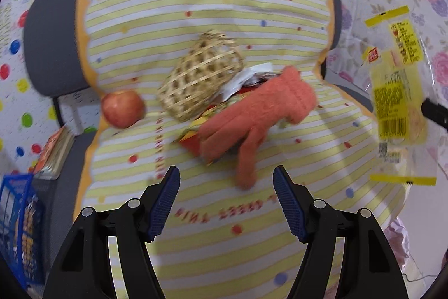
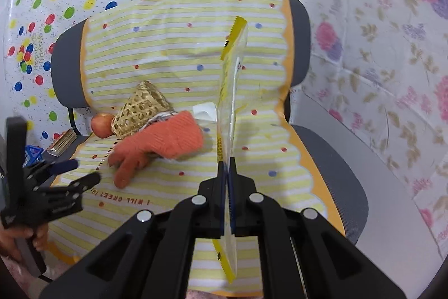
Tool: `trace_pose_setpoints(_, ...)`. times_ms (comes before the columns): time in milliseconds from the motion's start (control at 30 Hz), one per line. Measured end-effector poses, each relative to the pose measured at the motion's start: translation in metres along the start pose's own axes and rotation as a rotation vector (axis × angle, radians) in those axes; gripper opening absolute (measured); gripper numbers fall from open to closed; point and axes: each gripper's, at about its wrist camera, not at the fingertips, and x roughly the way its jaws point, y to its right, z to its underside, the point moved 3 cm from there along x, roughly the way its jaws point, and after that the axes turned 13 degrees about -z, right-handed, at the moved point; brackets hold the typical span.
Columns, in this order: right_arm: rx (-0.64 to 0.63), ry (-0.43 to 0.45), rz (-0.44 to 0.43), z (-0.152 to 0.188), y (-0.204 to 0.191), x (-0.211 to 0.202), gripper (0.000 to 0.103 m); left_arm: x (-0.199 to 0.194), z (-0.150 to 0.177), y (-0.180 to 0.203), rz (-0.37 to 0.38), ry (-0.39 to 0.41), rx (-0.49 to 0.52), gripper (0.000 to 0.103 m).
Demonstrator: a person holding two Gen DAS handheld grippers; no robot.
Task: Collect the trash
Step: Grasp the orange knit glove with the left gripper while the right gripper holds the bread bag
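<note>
Now, your left tool (image 1: 226,196) hangs spread and empty just short of the orange knitted glove (image 1: 257,114). Right of that glove, your right tool (image 2: 226,173) is pinched on the clear, yellow-edged plastic wrapper (image 2: 231,80), lifted above the striped cloth (image 2: 173,60). It looks light, limp and slippery; grip mid-length. Its long axis runs away from you.

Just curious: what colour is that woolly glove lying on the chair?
The glove is orange, a salmon shade, clearest in the left wrist view.
</note>
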Motion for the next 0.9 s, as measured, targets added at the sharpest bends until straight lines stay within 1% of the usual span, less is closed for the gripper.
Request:
trace_pose_setpoints(133,0.035,-0.008,-0.01,0.004,0.014,0.001,0.003,0.015,-0.023,0.019,0.051,0.024,0.042,0.068)
trace_pose_setpoints(200,0.046,-0.01,-0.018,0.005,0.016,0.001,0.003,0.023,-0.03,0.025,0.068,0.023,0.054,0.066)
trace_pose_setpoints(300,0.046,-0.015,-0.02,0.007,0.018,0.002,0.003,0.041,-0.039,0.034,0.08,0.01,0.089,0.066)
trace_pose_setpoints(400,0.053,-0.023,-0.013,0.008,0.022,0.004,0.003,0.061,-0.043,0.042,0.098,-0.024,0.132,0.065)
trace_pose_setpoints(467,0.062,-0.027,-0.012,0.009,0.026,0.005,0.003,0.07,-0.045,0.045,0.092,-0.029,0.164,0.065)
trace_pose_setpoints(500,0.065,-0.028,-0.012,0.009,0.026,0.005,0.003,0.072,-0.045,0.045,0.091,-0.03,0.174,0.062)
trace_pose_setpoints(533,0.067,-0.028,-0.012,0.009,0.027,0.005,0.003,0.073,-0.045,0.046,0.099,-0.031,0.184,0.057)
trace_pose_setpoints(567,0.066,-0.028,-0.012,0.01,0.027,0.004,0.003,0.072,-0.046,0.046,0.107,-0.03,0.185,0.048)
trace_pose_setpoints(600,0.064,-0.028,-0.011,0.01,0.027,0.003,0.003,0.068,-0.047,0.044,0.113,-0.025,0.18,0.04)
trace_pose_setpoints(633,0.062,-0.028,-0.011,0.01,0.026,0.002,0.003,0.061,-0.049,0.043,0.122,-0.009,0.17,0.035)
trace_pose_setpoints(667,0.06,-0.027,-0.012,0.01,0.026,0.001,0.003,0.054,-0.051,0.041,0.136,0.005,0.158,0.024)
trace_pose_setpoints(700,0.059,-0.025,-0.011,0.011,0.025,0.0,0.003,0.045,-0.054,0.039,0.16,0.021,0.139,0.017)
trace_pose_setpoints(733,0.059,-0.022,-0.009,0.011,0.024,-0.001,0.003,0.028,-0.061,0.034,0.197,0.05,0.1,0.016)
trace_pose_setpoints(800,0.061,-0.016,-0.004,0.01,0.024,-0.003,0.003,0.004,-0.071,0.026,0.212,0.108,0.049,0.015)
trace_pose_setpoints(833,0.064,-0.01,-0.003,0.01,0.024,-0.005,0.003,-0.014,-0.078,0.02,0.217,0.147,0.02,0.015)
trace_pose_setpoints(900,0.068,-0.002,-0.007,0.009,0.023,-0.009,0.003,-0.04,-0.085,0.01,0.193,0.194,-0.013,0.015)
